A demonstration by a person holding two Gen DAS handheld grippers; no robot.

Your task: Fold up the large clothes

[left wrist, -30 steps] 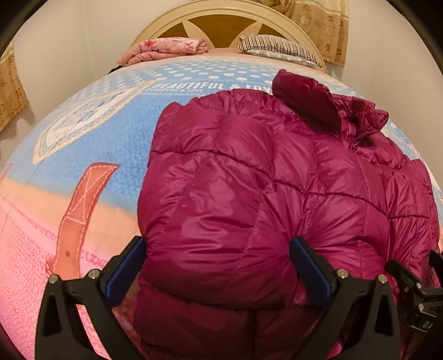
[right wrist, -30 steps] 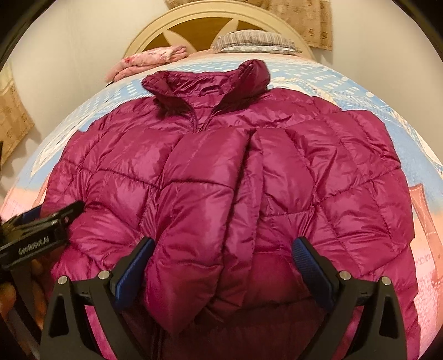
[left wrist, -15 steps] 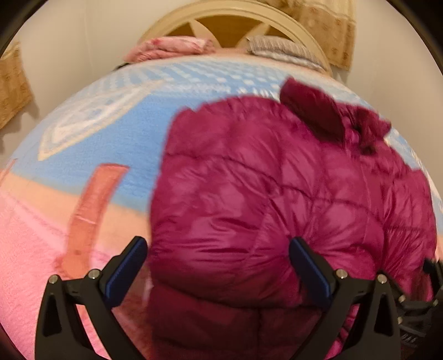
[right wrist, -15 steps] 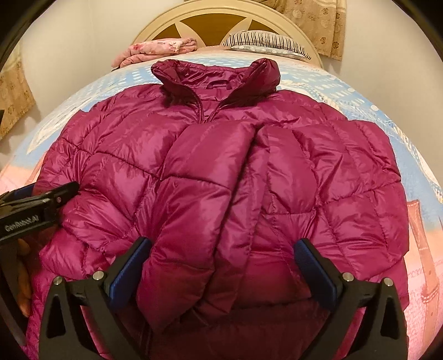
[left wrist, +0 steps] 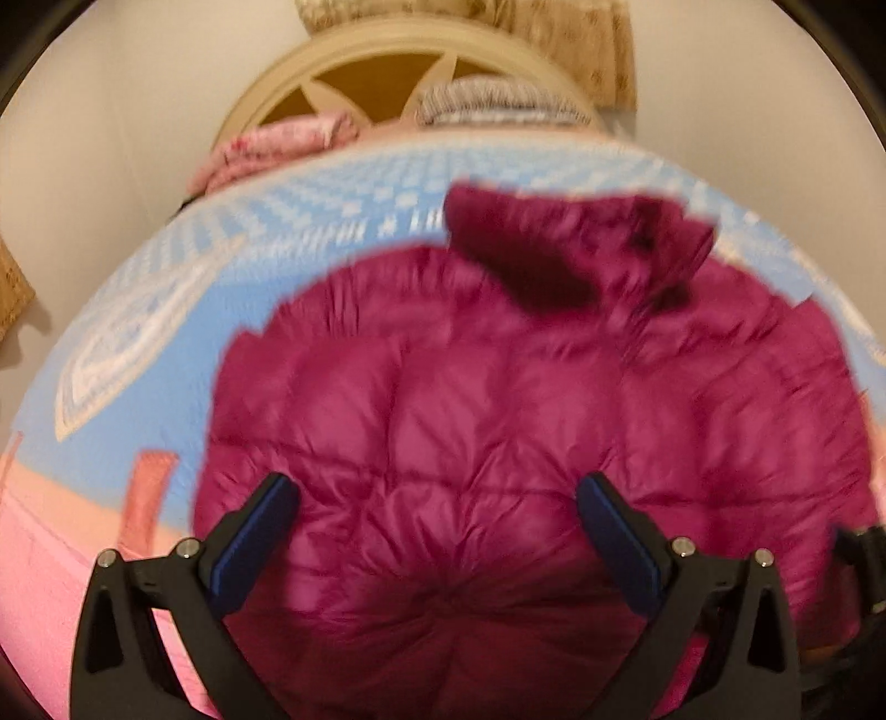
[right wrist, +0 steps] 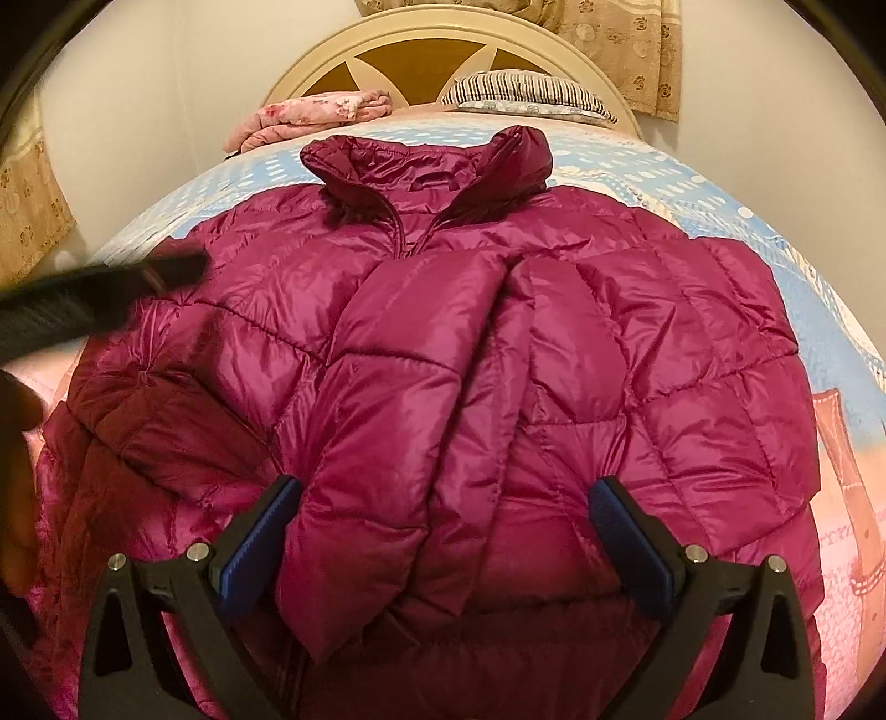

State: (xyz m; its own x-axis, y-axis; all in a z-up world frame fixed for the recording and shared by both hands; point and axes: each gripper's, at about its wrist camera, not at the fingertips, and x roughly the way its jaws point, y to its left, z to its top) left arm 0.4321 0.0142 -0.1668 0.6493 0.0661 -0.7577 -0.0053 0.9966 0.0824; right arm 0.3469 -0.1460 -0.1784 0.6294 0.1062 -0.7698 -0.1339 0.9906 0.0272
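Note:
A magenta quilted puffer jacket (right wrist: 498, 354) lies face up on the bed, collar (right wrist: 426, 166) toward the headboard, both sleeves folded in over the front. It also fills the blurred left wrist view (left wrist: 498, 432). My right gripper (right wrist: 446, 526) is open and empty, jaws wide apart above the folded sleeves near the hem. My left gripper (left wrist: 437, 526) is open and empty over the jacket's left side; it shows as a dark blurred bar in the right wrist view (right wrist: 99, 293).
The bed has a blue and pink patterned sheet (right wrist: 786, 266). A folded pink blanket (right wrist: 315, 113) and a striped pillow (right wrist: 531, 94) lie by the cream headboard (right wrist: 443, 33). Curtains (right wrist: 626, 50) hang behind, with a white wall around them.
Both grippers have lifted and pulled back from the jacket, so more of it and the headboard shows. The left gripper has swung up and toward the collar side, moving fast.

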